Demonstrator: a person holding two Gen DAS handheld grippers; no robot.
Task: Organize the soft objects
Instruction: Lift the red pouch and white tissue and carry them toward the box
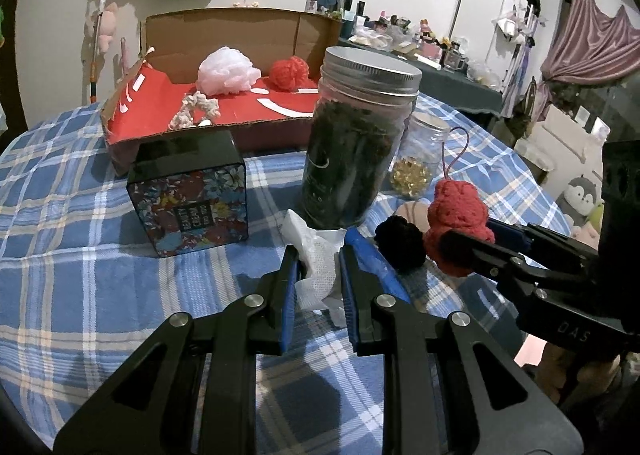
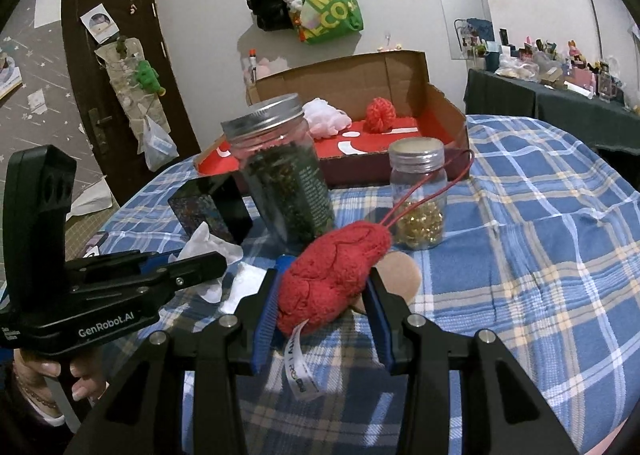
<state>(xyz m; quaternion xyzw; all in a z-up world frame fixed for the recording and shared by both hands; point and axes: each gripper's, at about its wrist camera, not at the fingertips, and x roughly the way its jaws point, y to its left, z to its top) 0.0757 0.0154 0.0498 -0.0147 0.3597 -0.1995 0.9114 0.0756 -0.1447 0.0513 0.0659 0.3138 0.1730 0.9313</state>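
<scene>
My left gripper point(image 1: 318, 261) is shut on a crumpled white tissue point(image 1: 314, 259), low over the blue plaid cloth. In the right wrist view the same tissue point(image 2: 208, 245) shows beside the left gripper's fingers point(image 2: 196, 265). My right gripper point(image 2: 326, 287) is shut on a red plush toy point(image 2: 334, 273) with a red cord loop and a white tag; the left wrist view shows that toy point(image 1: 456, 219) between the right gripper's fingers point(image 1: 472, 245). A black pompom point(image 1: 402, 241) lies next to it. The open cardboard box point(image 1: 224, 31) with a red floor holds a pink bath pouf point(image 1: 228, 71), a red yarn ball point(image 1: 288, 71) and a white knotted rope piece point(image 1: 196, 109).
A tall jar of dark leaves point(image 1: 356, 143) stands just beyond both grippers, a small jar of gold beads point(image 1: 418, 157) to its right, a floral black box point(image 1: 188, 199) to its left. A tan round pad point(image 2: 400, 275) lies under the toy. A cluttered side table point(image 2: 560, 91) stands behind.
</scene>
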